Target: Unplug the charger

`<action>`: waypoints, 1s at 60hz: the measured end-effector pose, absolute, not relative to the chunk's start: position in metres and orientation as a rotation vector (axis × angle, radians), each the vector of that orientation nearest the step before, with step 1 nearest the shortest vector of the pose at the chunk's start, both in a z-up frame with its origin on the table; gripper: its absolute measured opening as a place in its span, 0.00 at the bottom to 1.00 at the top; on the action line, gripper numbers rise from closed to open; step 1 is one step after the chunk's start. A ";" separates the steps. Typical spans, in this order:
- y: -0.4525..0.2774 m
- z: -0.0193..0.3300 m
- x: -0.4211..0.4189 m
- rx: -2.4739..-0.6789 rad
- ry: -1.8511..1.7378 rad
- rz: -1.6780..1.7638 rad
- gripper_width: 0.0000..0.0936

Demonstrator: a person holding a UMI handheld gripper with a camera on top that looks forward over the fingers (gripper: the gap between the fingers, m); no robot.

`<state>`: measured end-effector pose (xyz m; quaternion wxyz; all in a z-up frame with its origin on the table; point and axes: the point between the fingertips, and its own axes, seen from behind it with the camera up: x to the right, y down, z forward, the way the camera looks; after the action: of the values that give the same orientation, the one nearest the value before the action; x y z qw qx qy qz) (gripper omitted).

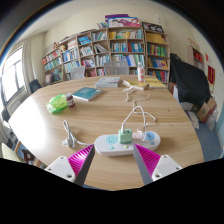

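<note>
A white power strip (114, 145) lies on the round wooden table (60, 112), just ahead of my fingers. A pale green charger (126, 136) is plugged into its top, with a white cable (142, 118) looping away behind it. My gripper (112, 161) is open, its pink pads (80, 158) spread to either side just short of the strip. Nothing is between the fingers.
A second white cable (68, 133) lies left of the strip. Farther back on the table are a green object (58, 103), a teal book (86, 94) and small items (134, 88). Bookshelves (110, 52) line the far wall; a dark chair (188, 82) stands at right.
</note>
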<state>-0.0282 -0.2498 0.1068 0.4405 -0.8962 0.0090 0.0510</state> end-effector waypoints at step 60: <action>-0.128 0.176 0.121 -1.999 -0.039 -0.008 0.25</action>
<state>0.1210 -0.1282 0.1758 0.5407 -0.8411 -0.0162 -0.0032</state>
